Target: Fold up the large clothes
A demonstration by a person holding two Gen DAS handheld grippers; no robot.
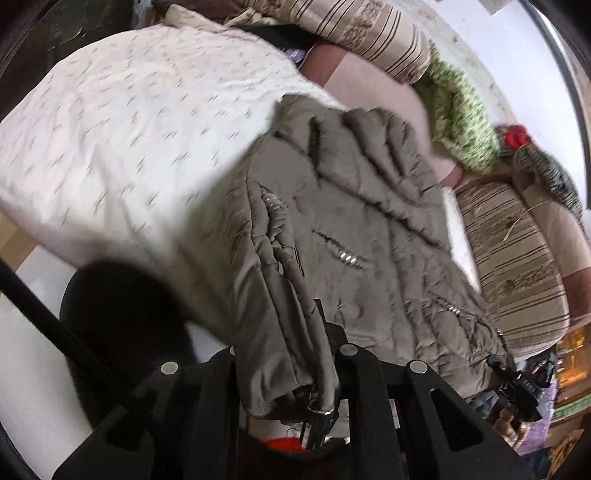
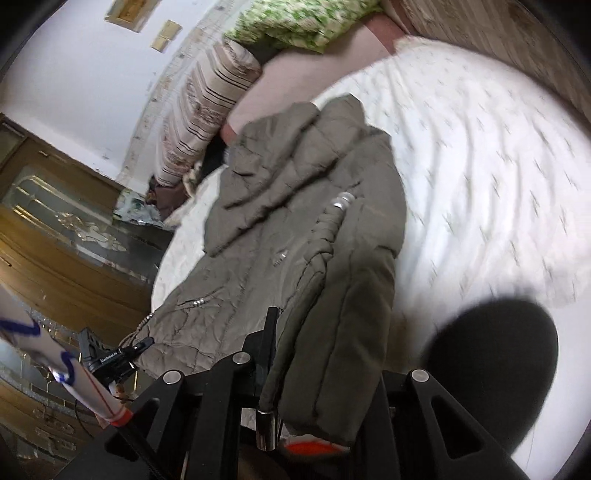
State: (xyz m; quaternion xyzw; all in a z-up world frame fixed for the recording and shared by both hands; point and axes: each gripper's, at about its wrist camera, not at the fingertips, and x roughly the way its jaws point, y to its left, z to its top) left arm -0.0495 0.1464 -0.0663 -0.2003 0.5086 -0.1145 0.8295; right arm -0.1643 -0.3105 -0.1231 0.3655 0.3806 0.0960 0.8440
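A: Left gripper first. State?
B: Clamped on the jacket. Its jaws are nearly together, with a bunched hem corner of the grey-brown quilted fabric pinched between them. Some cloth spills toward the camera over a shiny metal cylinder at the base of the fingers.
A: Right gripper?
B: Same deal. Jaws almost closed on a thick fold of the jacket, a padded edge draped over its right finger. One black finger shows on the left side of the fold, the other is buried under fabric.
A: Where's the jacket relative to them?
B: Ahead of both, stretching away from the fingertips across the white bedspread. Near end is at the jaws, far end lies crumpled further out. Silver snaps sit just ahead of the left gripper's tips.
A: Do the grippers see each other?
B: Yes. In the left wrist view the right one shows low on the right side at the jacket's other corner. In the right wrist view the left one is low on the left, on the hem too.
A: Background, quick.
B: Green knitted blanket and a striped cushion beyond the jacket, past the left gripper. Black round shape to the right of the right gripper, blurred, can't tell what it is. Wooden cabinet off to its left.
A: Blur?
B: Bedspread is smeared in both views.
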